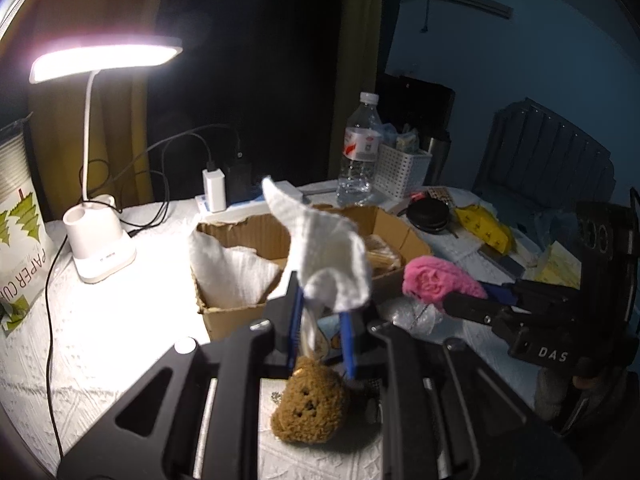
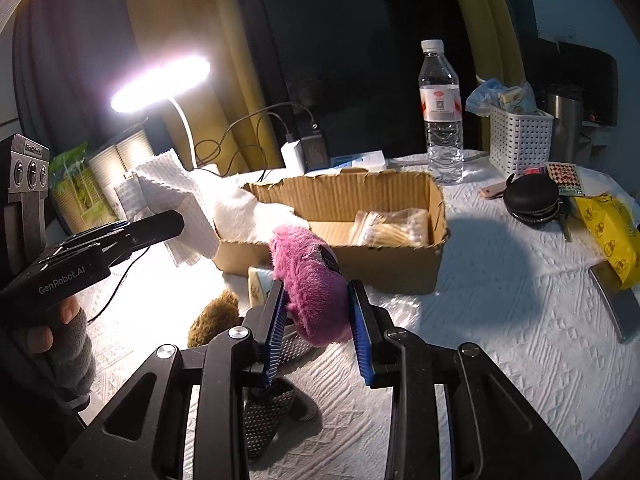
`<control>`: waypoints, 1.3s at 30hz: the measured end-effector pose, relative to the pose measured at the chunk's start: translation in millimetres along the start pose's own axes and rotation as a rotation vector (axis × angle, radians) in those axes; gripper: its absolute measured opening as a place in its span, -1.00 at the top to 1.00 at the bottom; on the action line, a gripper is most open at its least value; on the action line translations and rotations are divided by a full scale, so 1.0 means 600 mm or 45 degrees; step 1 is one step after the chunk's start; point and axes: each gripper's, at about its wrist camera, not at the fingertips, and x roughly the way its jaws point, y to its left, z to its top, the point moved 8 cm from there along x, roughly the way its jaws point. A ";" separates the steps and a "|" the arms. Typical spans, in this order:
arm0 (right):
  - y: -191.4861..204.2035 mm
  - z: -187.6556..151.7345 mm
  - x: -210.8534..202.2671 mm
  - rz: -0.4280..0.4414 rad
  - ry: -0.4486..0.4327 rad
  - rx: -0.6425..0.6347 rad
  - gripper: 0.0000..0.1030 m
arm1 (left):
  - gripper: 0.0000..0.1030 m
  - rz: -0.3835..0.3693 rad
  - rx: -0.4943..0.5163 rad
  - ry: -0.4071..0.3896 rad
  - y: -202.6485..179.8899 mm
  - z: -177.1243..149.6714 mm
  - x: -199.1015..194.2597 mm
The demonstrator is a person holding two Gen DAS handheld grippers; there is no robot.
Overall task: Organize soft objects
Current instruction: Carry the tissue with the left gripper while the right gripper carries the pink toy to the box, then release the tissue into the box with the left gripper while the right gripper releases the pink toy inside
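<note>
My left gripper (image 1: 320, 312) is shut on a white cloth (image 1: 324, 256) and holds it up in front of the open cardboard box (image 1: 236, 320). Another white cloth (image 1: 232, 272) lies in the box's left end. My right gripper (image 2: 320, 316) is shut on a pink fluffy toy (image 2: 312, 284) just before the box (image 2: 400, 268); the toy also shows in the left wrist view (image 1: 436, 280). A brown fluffy toy (image 1: 310, 408) lies on the white tablecloth under the left gripper, and it shows in the right wrist view (image 2: 216, 314). In the right wrist view the left gripper (image 2: 176, 224) holds its cloth (image 2: 172, 196).
A lit desk lamp (image 1: 100, 256) stands at the left with cables behind it. A water bottle (image 2: 440, 120), a white basket (image 2: 520, 140), a black round case (image 2: 530, 200) and a yellow bag (image 2: 608, 232) stand right of the box. A packet (image 2: 388, 228) lies inside the box.
</note>
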 end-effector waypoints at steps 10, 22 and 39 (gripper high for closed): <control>-0.043 0.025 -0.003 0.008 -0.037 0.053 0.36 | 0.67 0.050 0.006 0.015 0.006 0.025 0.029; -0.075 0.037 0.017 0.001 -0.021 0.078 0.36 | 0.67 0.072 -0.071 0.078 0.034 0.024 0.096; -0.067 0.054 0.075 -0.020 0.032 0.063 0.36 | -0.45 0.096 -0.088 0.268 0.068 -0.028 0.170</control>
